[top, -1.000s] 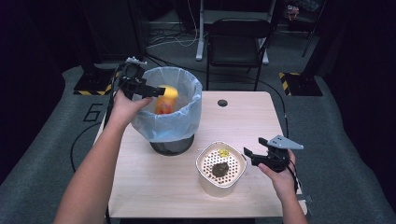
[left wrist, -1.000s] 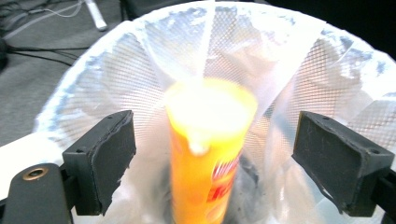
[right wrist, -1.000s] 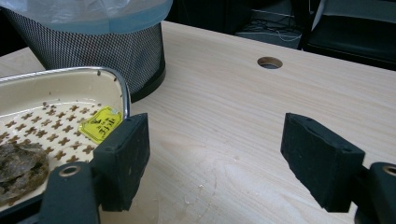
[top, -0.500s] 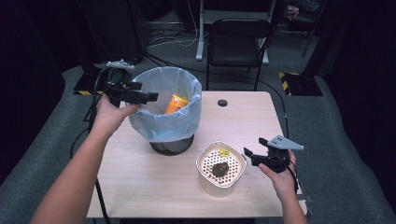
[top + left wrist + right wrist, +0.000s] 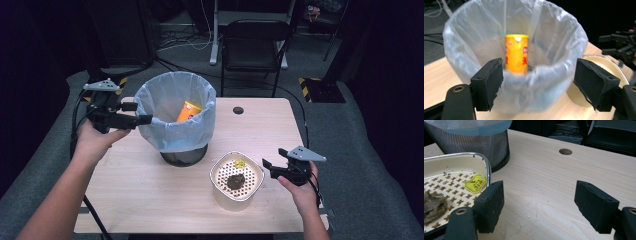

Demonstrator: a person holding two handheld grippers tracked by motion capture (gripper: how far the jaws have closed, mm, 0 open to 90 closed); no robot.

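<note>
An orange snack can [image 5: 189,111] stands tilted inside the bag-lined mesh bin [image 5: 165,131]. In the left gripper view the can [image 5: 516,53] shows beyond the near rim of the bin [image 5: 529,97]. My left gripper [image 5: 145,119] hovers just left of the bin, pointing at it. Its jaws have just been closing slightly and stand wide apart, open [image 5: 537,82], with nothing between them. My right gripper [image 5: 267,167] rests low at the right of a cream perforated container [image 5: 216,172], open [image 5: 539,202] and empty. The container [image 5: 487,167] holds a yellow tag [image 5: 475,183] and a brown lump [image 5: 432,205].
A round cable hole [image 5: 238,110] sits in the wooden table [image 5: 150,190] behind the container. A black chair [image 5: 255,45] stands beyond the far edge. Cables trail from both grippers.
The left gripper let go of the orange can over the bin and drew back to the left. The can now stands inside the bin. The right gripper stayed put.
</note>
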